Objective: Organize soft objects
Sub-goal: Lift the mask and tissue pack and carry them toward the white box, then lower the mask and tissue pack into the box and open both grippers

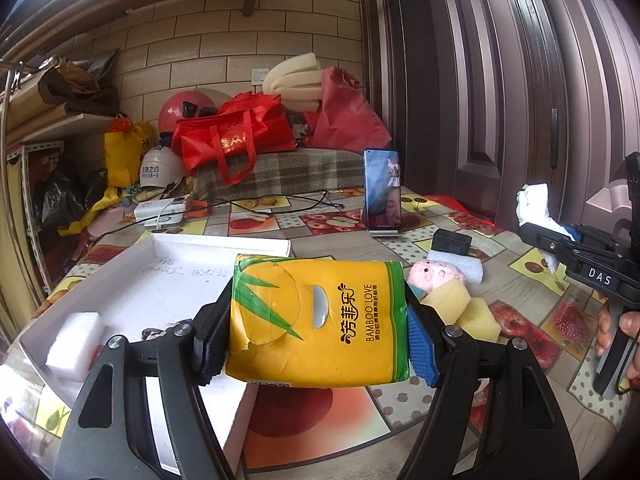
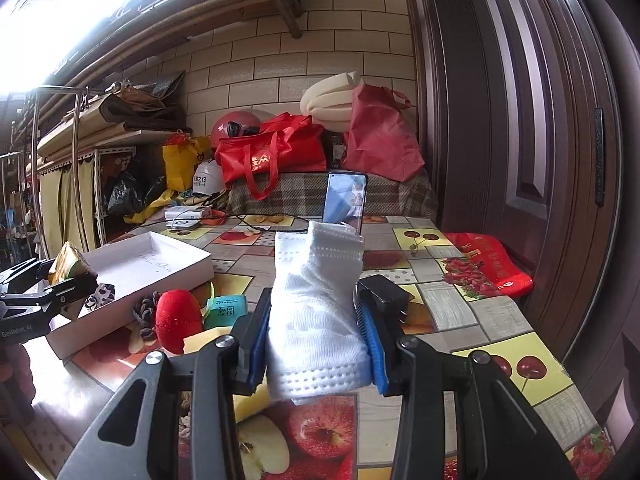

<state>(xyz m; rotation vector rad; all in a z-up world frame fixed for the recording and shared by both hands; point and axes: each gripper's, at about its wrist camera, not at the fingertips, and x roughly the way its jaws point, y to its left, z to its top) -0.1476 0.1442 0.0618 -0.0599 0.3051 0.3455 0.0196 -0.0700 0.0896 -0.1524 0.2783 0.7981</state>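
Note:
My left gripper [image 1: 316, 332] is shut on a yellow and green tissue pack [image 1: 316, 320] and holds it above the near edge of the white tray [image 1: 224, 242]. A white foam block [image 1: 74, 344] lies in the tray. My right gripper [image 2: 316, 344] is shut on a folded white face mask [image 2: 316, 312], held above the table. It also shows in the left wrist view [image 1: 560, 248], off to the right. On the table lie a pink plush toy [image 1: 436, 276], yellow sponges [image 1: 464, 308], a red plush [image 2: 176, 320] and a teal pack [image 2: 226, 310].
A phone [image 1: 382, 190] stands upright on the fruit-print tablecloth [image 2: 480, 320], with a black charger [image 1: 452, 242] near it. Red bags [image 1: 236, 136], helmets and foam are piled at the back. A dark door [image 1: 500, 80] is on the right. A red packet [image 2: 492, 264] lies at the table's right edge.

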